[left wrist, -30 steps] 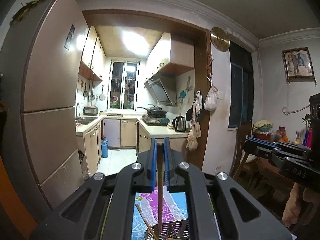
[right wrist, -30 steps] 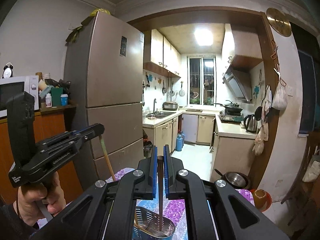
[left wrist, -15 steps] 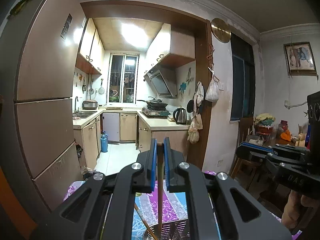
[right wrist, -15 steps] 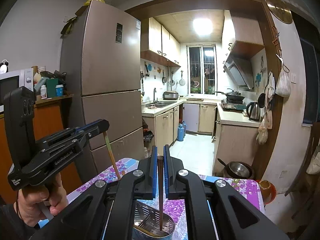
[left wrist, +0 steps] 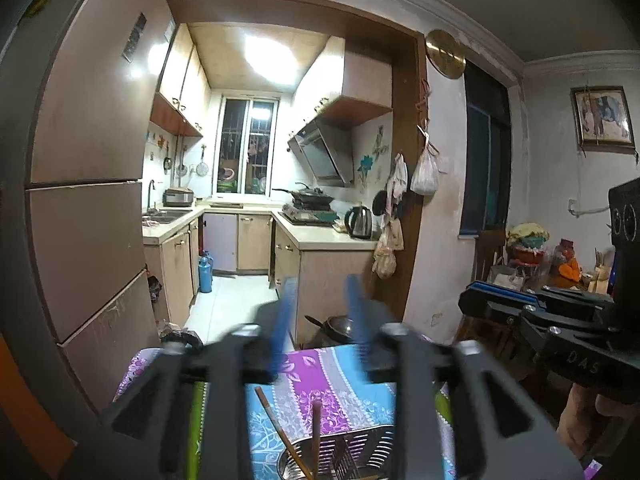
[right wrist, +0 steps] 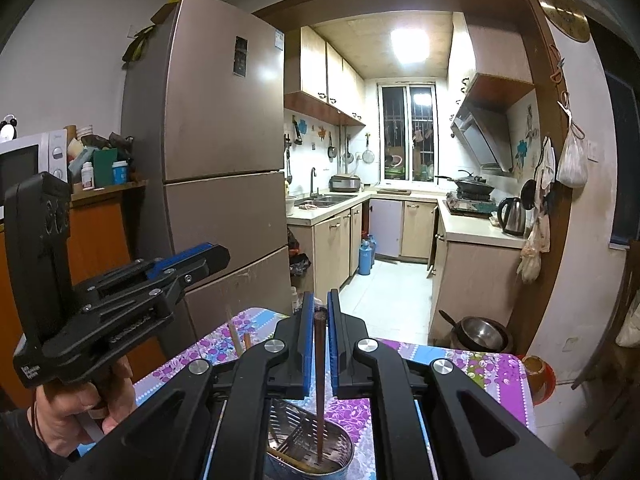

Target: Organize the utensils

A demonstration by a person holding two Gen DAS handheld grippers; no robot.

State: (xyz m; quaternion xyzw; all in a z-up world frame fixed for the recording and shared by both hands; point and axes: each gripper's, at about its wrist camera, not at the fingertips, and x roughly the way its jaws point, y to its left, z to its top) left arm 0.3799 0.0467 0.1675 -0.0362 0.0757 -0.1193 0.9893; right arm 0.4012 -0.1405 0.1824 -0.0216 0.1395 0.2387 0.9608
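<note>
1. Right tool (right wrist: 318, 312): its blue pads stand only slightly apart, with the dark chopstick (right wrist: 319, 380) upright between them. The jaws have just been opening, and whether the pads still press on the shaft cannot be told.
2. Key relation: the dark chopstick's long axis runs vertically, top between the pads, tip down inside the metal utensil holder (right wrist: 310, 446) directly below the right tool. Judged from this, letting go drops it straight into the holder.
3. Left tool (left wrist: 318, 312): blurred, its jaws clearly parted and just opened, nothing between them. The chopstick (left wrist: 316, 436) below it stands free in the utensil holder (left wrist: 360, 450), beside a leaning lighter stick.
4. Position of the task's things: the holder sits on the surface, covered by a purple-and-blue floral cloth (right wrist: 460, 364), under both tools and closer beneath the right one.
5. In the right view the left tool (right wrist: 200, 258) hangs up and to the left of the holder, well clear of the sticks.
</note>
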